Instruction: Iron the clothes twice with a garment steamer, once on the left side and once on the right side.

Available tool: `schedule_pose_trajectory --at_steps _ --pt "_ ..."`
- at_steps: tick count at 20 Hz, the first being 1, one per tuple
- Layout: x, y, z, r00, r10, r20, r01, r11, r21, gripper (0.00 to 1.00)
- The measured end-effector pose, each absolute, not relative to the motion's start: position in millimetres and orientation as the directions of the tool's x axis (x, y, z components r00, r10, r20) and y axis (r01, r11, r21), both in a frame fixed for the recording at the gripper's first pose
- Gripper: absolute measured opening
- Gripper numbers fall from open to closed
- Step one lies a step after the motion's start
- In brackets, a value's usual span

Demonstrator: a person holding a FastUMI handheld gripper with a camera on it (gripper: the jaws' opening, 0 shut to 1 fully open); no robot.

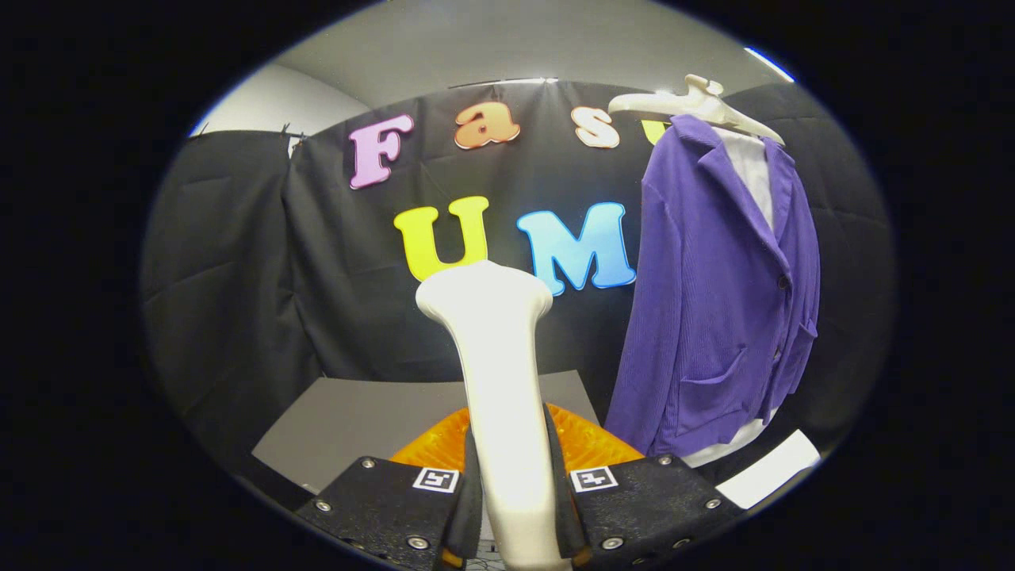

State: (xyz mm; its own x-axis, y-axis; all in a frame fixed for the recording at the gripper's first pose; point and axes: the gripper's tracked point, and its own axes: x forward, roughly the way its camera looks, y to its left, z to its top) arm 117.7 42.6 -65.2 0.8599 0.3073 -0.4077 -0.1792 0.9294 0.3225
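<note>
Upright, the garment steamer (503, 381) sits clenched in the claw (514, 492), purple jacket (718, 293) hanging beyond, to its right.

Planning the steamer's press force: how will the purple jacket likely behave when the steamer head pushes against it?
The purple jacket hangs free from a white hanger, so it will probably swing away. Its draping cloth looks soft, likely to fold. The fingers grip the steamer.

No readable text or numbers anywhere, perhaps only coded square markers (437, 479) on the tongs (515, 507).
</note>
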Motion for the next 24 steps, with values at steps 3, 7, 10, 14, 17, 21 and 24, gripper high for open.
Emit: schedule_pose_trajectory --at_steps 3,7,10,14,17,21,24 --pt "98 21 -29 0.890 0.337 -0.307 -0.215 0.904 0.370 0.37" --pt "76 -14 -3 0.914 0.313 -0.260 -0.217 0.915 0.339 0.37" --pt "57 -40 18 0.925 0.327 -0.194 -0.245 0.903 0.352 0.36" --pt "40 -98 38 0.941 0.311 -0.136 -0.250 0.905 0.343 0.36" --pt "49 -132 39 0.958 0.256 -0.130 -0.197 0.916 0.351 0.36" --pt "71 -180 34 0.980 0.140 -0.139 -0.095 0.952 0.292 0.36" --pt "91 -203 34 0.989 0.079 -0.128 -0.039 0.958 0.285 0.36"
